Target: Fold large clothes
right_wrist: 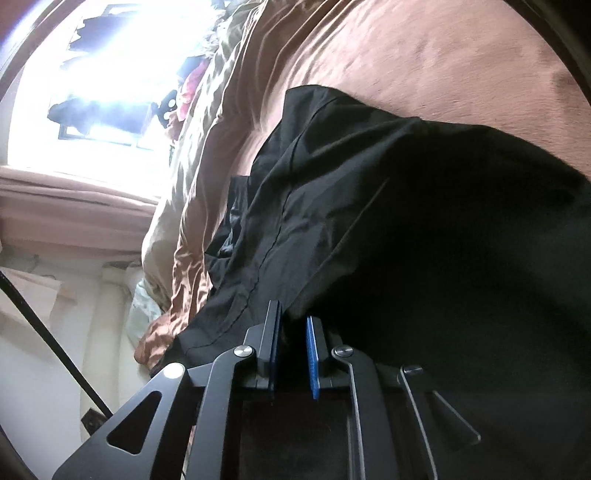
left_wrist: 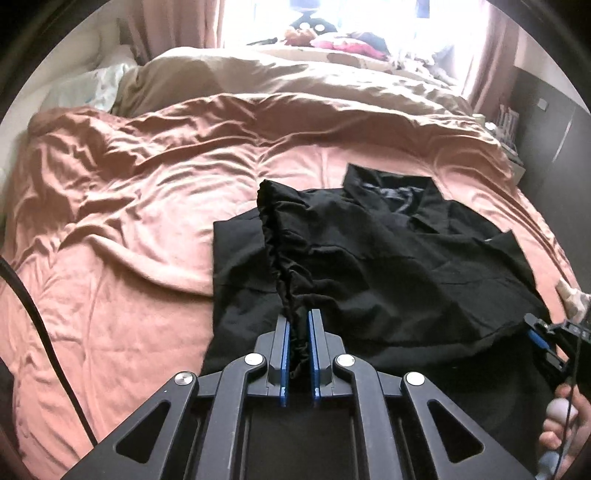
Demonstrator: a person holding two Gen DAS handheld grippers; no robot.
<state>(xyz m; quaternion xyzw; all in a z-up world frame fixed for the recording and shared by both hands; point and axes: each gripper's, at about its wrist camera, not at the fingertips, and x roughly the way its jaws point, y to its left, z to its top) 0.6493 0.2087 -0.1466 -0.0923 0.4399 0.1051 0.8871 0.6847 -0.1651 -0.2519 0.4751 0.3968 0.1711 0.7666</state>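
A black collared garment [left_wrist: 388, 258] lies partly folded on the pink duvet [left_wrist: 129, 221], collar toward the far side. My left gripper [left_wrist: 298, 317] is shut on a gathered, ruffled edge of the black garment and holds it a little above the bed. My right gripper [right_wrist: 293, 321] is shut on another edge of the same garment [right_wrist: 406, 221], which drapes up and away from the jaws. The right gripper also shows at the right edge of the left wrist view [left_wrist: 543, 339], with the person's hand behind it.
The bed has a beige blanket [left_wrist: 295, 85] and a white pillow [left_wrist: 92, 85] at the far side. A bright window with pink curtains [left_wrist: 177, 22] and a heap of things [left_wrist: 332, 40] lie beyond. A dark cabinet [left_wrist: 546, 122] stands at right.
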